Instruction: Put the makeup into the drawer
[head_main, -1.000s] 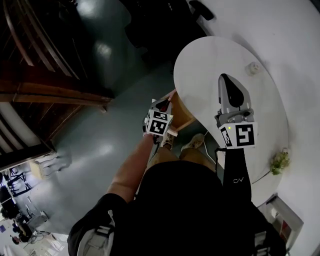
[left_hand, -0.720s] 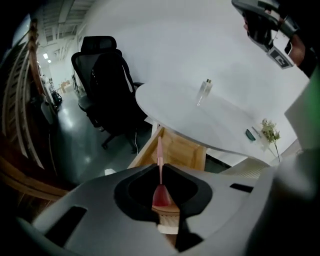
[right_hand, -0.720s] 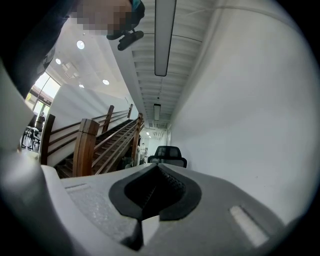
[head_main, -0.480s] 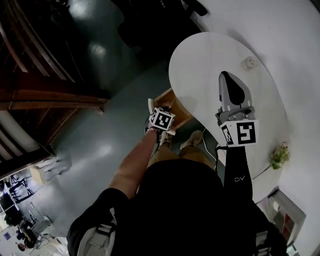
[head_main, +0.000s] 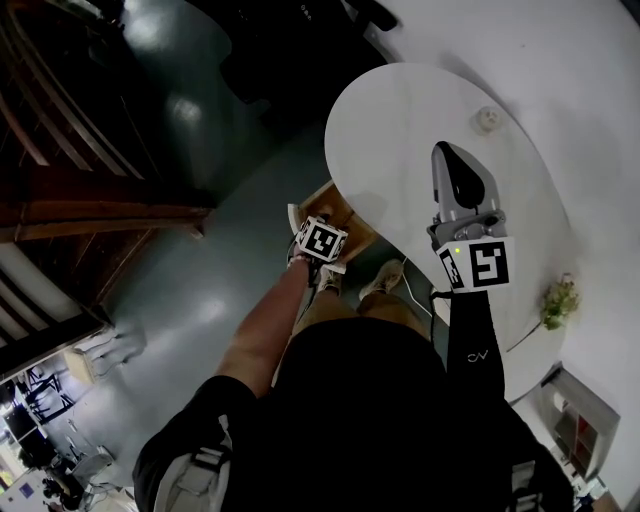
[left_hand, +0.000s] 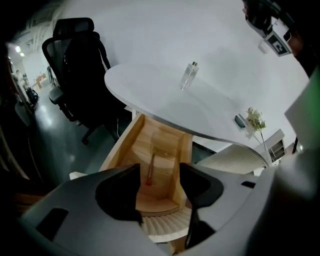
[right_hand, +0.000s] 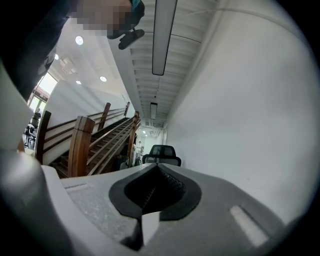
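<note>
One slim makeup stick (left_hand: 151, 167) is lying on the floor of the pulled-out wooden drawer (left_hand: 122, 146), directly under the left gripper (left_hand: 160, 170), which is pointing steeply down into it. Its jaws have just been opening and are standing wide apart. Nothing is sitting btwn the pads: the stick is showing through the gap but well below, i.e. let go, not gripped. The stick's long axis is running along the drawer's length, front to back, w/ its red end toward the gripper.

That item is looking done. The next move is prob. hinging on a small clear bottle (left_hand: 188, 76), apparently standing upright on the white table (left_hand: 150, 92), up and beyond the drawer as seen from the left gripper. In the head view the bottle is sitting just ahead of the right gripper (right_hand: 157, 172), which is hovering level over the tabletop w/ jaws clenched together on nothing. So the right side is looking nearer, vs. the left, which would be having to climb out of the drawer and reach over the table edge.

Whether the bottle is counting as makeup I can't tell; it's too small. If so, the right jaws are needing to open first, then come in from the side.
</note>
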